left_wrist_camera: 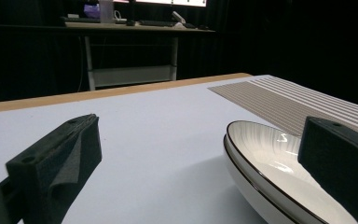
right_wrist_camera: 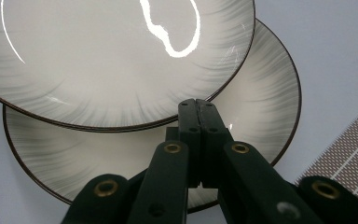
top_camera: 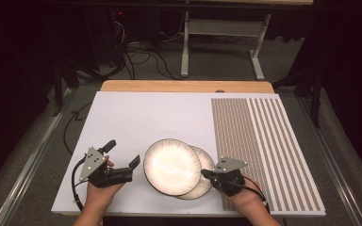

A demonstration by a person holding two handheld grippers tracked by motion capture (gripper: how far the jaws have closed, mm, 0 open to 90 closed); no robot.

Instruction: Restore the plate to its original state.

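Two round, glossy white ceramic plates are lying overlapped near the front edge of a white matte table top (top_camera: 136, 117). The upper plate (top_camera: 171, 166) is resting partly on the lower plate (top_camera: 204, 182), which is peeking out to its right and front. Each plate is shallow, with a thin dark rim line and fine grey streaks radiating inward from the edge; the smooth glaze is throwing back a bright curl of overhead light.

Right of the plates, a woven placemat with brown and white stripes (top_camera: 264, 146) is covering the table's right part, its texture reading as tiny checks up close. A pale wooden strip (top_camera: 184, 86) is edging the far side of the table.

The left gripper (top_camera: 122, 157), black and blocky with a grey three-cornered plate on top, is hovering just left of the upper plate, its jaws standing wide apart with nothing between them; in the left gripper view one jaw is sitting in front of the plate's rim.

The right gripper (top_camera: 207, 175), held by a hand coming in from the bottom, is pointing at the lower plate's right edge, its jaws pressed flat together over that plate, gripping nothing.
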